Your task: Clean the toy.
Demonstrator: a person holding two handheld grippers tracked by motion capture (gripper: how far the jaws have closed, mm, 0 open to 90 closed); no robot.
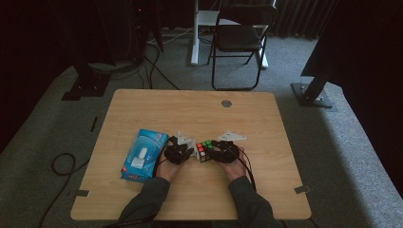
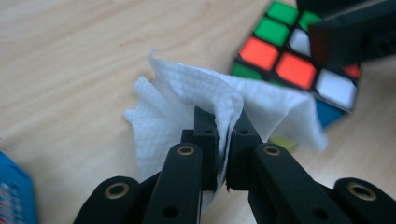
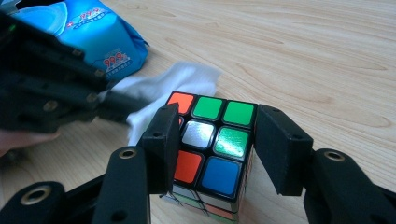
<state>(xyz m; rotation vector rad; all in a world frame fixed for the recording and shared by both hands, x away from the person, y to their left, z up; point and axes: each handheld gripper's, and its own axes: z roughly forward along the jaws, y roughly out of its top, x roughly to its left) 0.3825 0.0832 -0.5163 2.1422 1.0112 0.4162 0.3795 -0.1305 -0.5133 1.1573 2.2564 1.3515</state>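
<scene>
on my left gripper [image 2: 223, 135] the two black jaws are pinched tight on a crumpled white paper wipe [image 2: 187, 107], a fold of it squeezed between the pads and the rest fanning out above the wooden table [image 2: 84, 51]. the wipe's far edge lies against the side of the multicoloured plastic puzzle cube [image 2: 289, 65], which sits on the table just beyond it.

in my right gripper view, my right gripper [image 3: 212, 140] has that cube [image 3: 212, 140] clamped between its jaws, one black pad on each side, the top face showing orange, green, white and blue tiles. the cube rests on the table, and the white wipe [image 3: 163, 88] shows just behind its left edge, with the left gripper's dark linkages [image 3: 51, 84] reaching in to it.

from the high view, both hands meet near the middle of the table [image 1: 190, 109], the cube [image 1: 205, 150] between the left gripper [image 1: 187, 151] and right gripper [image 1: 216, 152]. a blue soft pack of wet wipes [image 1: 142, 154] lies flat just left of the left hand.
</scene>
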